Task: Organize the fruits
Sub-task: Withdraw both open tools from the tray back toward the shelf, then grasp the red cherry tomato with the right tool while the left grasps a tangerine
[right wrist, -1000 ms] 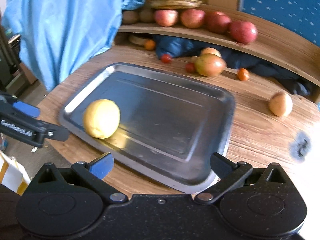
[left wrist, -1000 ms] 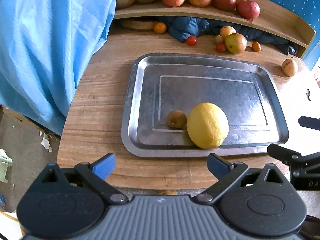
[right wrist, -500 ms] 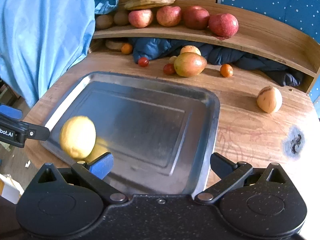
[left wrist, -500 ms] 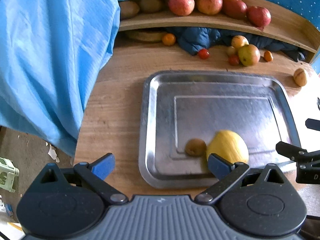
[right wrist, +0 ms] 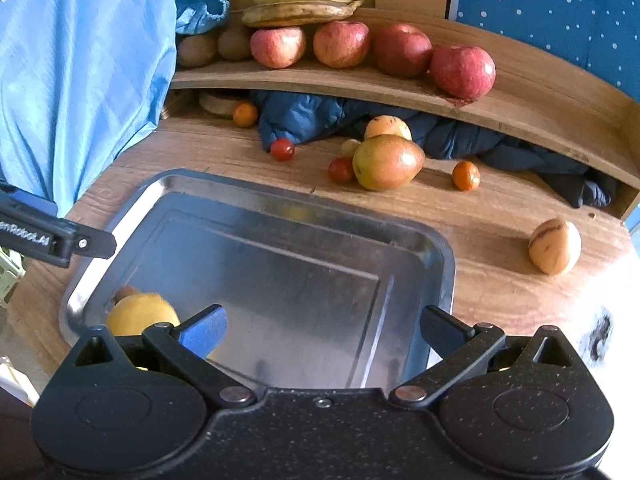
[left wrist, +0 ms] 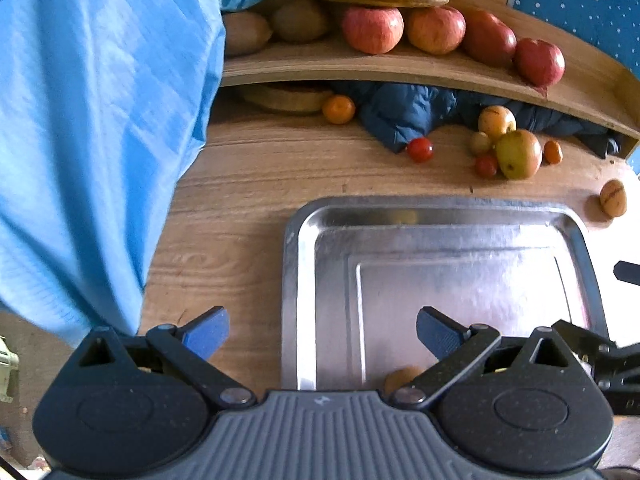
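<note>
A metal tray lies on the wooden table. A yellow lemon and a small brown fruit sit in its near left corner, partly hidden behind my fingers. My left gripper is open and empty over the tray's left edge. My right gripper is open and empty over the tray's near side. Loose fruits lie behind the tray: a mango, cherry tomatoes, small oranges and a striped yellow fruit.
A curved wooden shelf at the back carries apples, kiwis and bananas. A dark blue cloth lies under it. A light blue sheet hangs at the left.
Both grippers have moved forward over the tray. The lemon and brown fruit have slipped toward the bottom of both views, behind the fingers. Both stay open.
</note>
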`<action>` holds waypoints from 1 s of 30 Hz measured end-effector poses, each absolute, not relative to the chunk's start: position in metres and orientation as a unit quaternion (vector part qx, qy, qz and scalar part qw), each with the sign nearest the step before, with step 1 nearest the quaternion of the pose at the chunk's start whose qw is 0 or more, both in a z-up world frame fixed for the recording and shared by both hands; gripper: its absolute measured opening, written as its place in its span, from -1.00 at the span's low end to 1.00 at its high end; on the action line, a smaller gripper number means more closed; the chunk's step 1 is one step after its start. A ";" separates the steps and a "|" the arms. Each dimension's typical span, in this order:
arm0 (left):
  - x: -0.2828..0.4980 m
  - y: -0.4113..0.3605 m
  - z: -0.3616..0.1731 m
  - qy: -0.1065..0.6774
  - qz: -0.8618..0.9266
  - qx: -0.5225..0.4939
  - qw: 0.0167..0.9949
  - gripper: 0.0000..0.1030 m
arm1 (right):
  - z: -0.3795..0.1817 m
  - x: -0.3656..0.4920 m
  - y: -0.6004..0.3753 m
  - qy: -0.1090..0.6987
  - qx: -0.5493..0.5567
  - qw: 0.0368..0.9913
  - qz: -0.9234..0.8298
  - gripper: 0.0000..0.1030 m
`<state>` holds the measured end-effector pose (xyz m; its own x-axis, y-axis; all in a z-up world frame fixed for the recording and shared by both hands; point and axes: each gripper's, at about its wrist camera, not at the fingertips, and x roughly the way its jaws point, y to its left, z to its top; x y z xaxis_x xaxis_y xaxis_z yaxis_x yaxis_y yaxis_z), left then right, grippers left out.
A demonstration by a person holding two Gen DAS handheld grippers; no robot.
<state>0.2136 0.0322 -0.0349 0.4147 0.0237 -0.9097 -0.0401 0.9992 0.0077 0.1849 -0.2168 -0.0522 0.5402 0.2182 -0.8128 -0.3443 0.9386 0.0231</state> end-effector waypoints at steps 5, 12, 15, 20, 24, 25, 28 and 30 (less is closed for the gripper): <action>0.233 0.035 -0.043 0.538 0.011 -0.024 0.843 0.98 | -0.052 0.196 -0.212 0.455 -0.082 0.874 0.151 0.99; 0.259 0.038 -0.044 0.530 0.003 -0.026 0.847 0.98 | -0.052 0.211 -0.202 0.448 -0.086 0.878 0.142 0.99; 0.270 0.040 -0.047 0.531 0.004 -0.027 0.847 0.98 | -0.052 0.217 -0.196 0.445 -0.084 0.880 0.141 0.99; 0.287 0.040 -0.052 0.533 -0.006 -0.025 0.846 0.98 | -0.053 0.226 -0.184 0.446 -0.076 0.880 0.145 0.99; 0.304 0.041 -0.054 0.534 -0.013 -0.023 0.845 0.98 | -0.055 0.235 -0.174 0.443 -0.079 0.880 0.150 0.99; 0.308 0.041 -0.054 0.534 -0.015 -0.023 0.845 0.98 | -0.055 0.239 -0.171 0.443 -0.081 0.880 0.154 0.99; 0.321 0.041 -0.057 0.532 -0.020 -0.021 0.846 0.98 | -0.055 0.249 -0.162 0.437 -0.086 0.881 0.159 0.99; 0.329 0.042 -0.059 0.531 -0.023 -0.019 0.847 0.98 | -0.055 0.257 -0.156 0.431 -0.085 0.884 0.161 0.99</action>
<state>0.3293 0.0419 -0.0587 0.4349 -0.0593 -0.8985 0.0199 0.9982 -0.0563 0.2572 -0.1558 -0.0547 0.5759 0.2112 -0.7898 -0.3579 0.9337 -0.0113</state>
